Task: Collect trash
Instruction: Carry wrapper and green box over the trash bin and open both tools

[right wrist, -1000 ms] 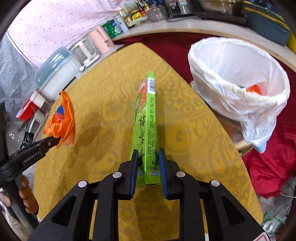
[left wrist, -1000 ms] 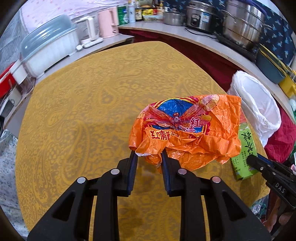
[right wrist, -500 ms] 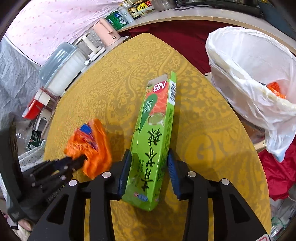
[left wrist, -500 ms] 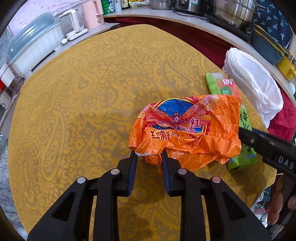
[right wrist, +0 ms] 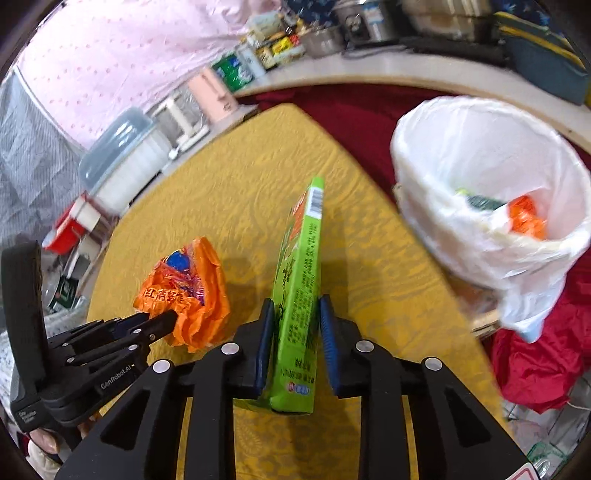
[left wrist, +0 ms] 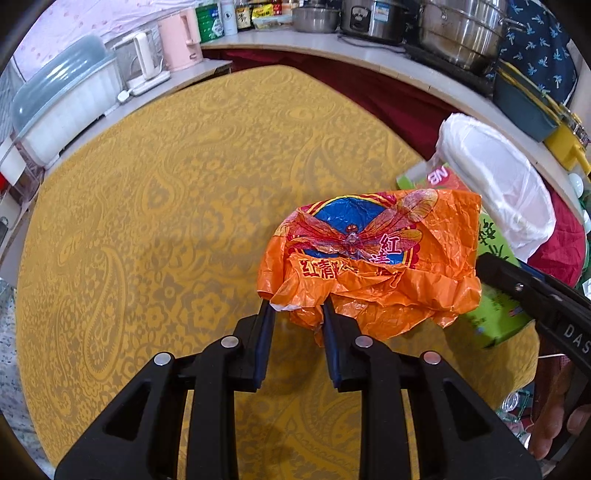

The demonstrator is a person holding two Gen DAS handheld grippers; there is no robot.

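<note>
My left gripper [left wrist: 295,308] is shut on a crumpled orange plastic wrapper [left wrist: 373,254] with a dragonfly print and holds it above the yellow tablecloth [left wrist: 184,192]. The wrapper also shows in the right wrist view [right wrist: 188,291], with the left gripper [right wrist: 162,319] pinching it. My right gripper [right wrist: 293,306] is shut on a long green carton [right wrist: 299,280] held on edge above the table. The carton shows in the left wrist view [left wrist: 495,314], mostly hidden behind the wrapper. A bin lined with a white bag [right wrist: 491,206] stands off the table's right edge with trash inside.
A counter behind holds a lidded white container [left wrist: 62,107], a pink kettle [left wrist: 181,40], bottles and steel pots [left wrist: 461,29]. Red cloth [right wrist: 535,362] lies beside the bin. The white bag also shows in the left wrist view [left wrist: 498,177].
The right gripper has closed tighter on the green carton and turned it back on edge. The left gripper still holds the orange wrapper, and its view has tilted up slightly.
</note>
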